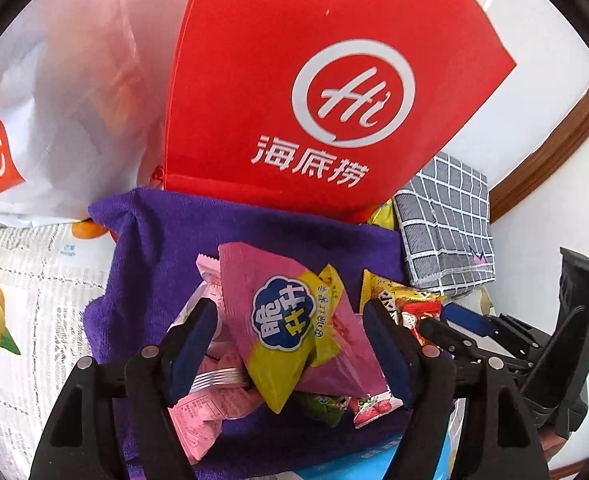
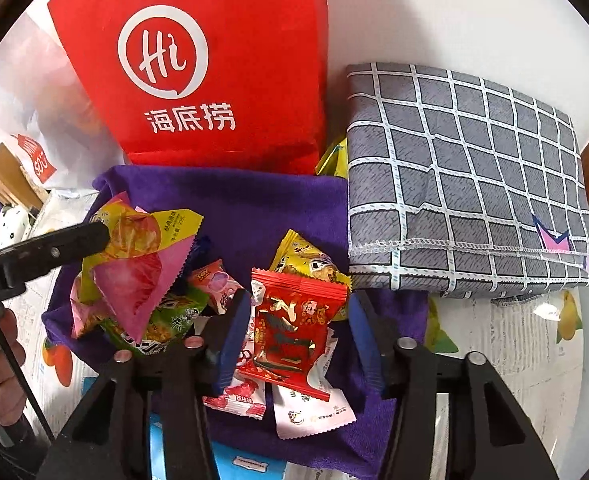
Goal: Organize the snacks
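Left gripper point(image 1: 290, 354) loosely straddles the pink-and-yellow crinkly snack packet point(image 1: 294, 332); right gripper point(image 2: 294, 340) straddles the red foil candy packet point(image 2: 292, 320), pads apparently apart — either could slip out.

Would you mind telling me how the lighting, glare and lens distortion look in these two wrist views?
Left wrist view: even daylight, strong fisheye bending, the white plastic bag washed out, the red bag sharp. Right wrist view: same soft light, a glint on the red snack packet, dark vignette corners, the grey checked cloth curved.

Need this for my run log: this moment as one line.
left gripper: pink-yellow packet between fingers, grip unclear | right gripper: red packet between fingers, grip unclear | pile: snacks on purple towel
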`<state>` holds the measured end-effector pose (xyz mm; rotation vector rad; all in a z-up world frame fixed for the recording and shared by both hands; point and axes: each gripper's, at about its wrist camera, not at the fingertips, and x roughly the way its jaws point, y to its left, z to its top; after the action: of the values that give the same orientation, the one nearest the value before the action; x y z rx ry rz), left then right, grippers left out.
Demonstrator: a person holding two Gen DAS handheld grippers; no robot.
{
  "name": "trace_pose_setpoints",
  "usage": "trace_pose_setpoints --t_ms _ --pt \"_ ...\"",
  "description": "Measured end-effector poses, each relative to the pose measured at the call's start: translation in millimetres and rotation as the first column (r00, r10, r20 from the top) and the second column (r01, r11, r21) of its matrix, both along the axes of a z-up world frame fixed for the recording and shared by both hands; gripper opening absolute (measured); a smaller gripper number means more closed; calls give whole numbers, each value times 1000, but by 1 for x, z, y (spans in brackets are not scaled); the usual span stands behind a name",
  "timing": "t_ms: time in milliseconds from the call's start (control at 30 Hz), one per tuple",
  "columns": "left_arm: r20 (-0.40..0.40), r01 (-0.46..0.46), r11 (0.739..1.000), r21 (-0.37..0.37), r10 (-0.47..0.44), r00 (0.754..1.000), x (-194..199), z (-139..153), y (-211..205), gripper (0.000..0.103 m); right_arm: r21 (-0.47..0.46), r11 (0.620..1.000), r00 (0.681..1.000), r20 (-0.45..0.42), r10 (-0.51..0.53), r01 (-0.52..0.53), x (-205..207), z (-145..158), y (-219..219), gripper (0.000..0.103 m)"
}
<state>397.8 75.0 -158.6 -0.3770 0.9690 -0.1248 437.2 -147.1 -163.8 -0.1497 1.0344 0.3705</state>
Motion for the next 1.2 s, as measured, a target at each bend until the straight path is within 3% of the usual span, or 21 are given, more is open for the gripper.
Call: trace_pose_setpoints --t_ms 233,500,800,1000,1200 --pt "18 -9 1000 22 8 1000 -3 6 -2 74 -10 1000 1000 -20 5 -6 -4 -7 0 23" --pt "5 15 999 40 -15 1000 -8 10 -14 74 15 1000 1000 3 -7 7 -8 2 4 23" --pt "-1 1 995 97 -1 1000 -28 32 -19 74 54 998 998 58 -25 22 -42 27 10 23" --pt "-9 -2 997 78 3 1000 -60 39 -18 74 78 995 993 95 -63 56 -77 47 3 23" --pt "48 -17 994 109 12 999 -113 72 -19 74 81 992 984 145 -107 96 -126 71 -4 28"
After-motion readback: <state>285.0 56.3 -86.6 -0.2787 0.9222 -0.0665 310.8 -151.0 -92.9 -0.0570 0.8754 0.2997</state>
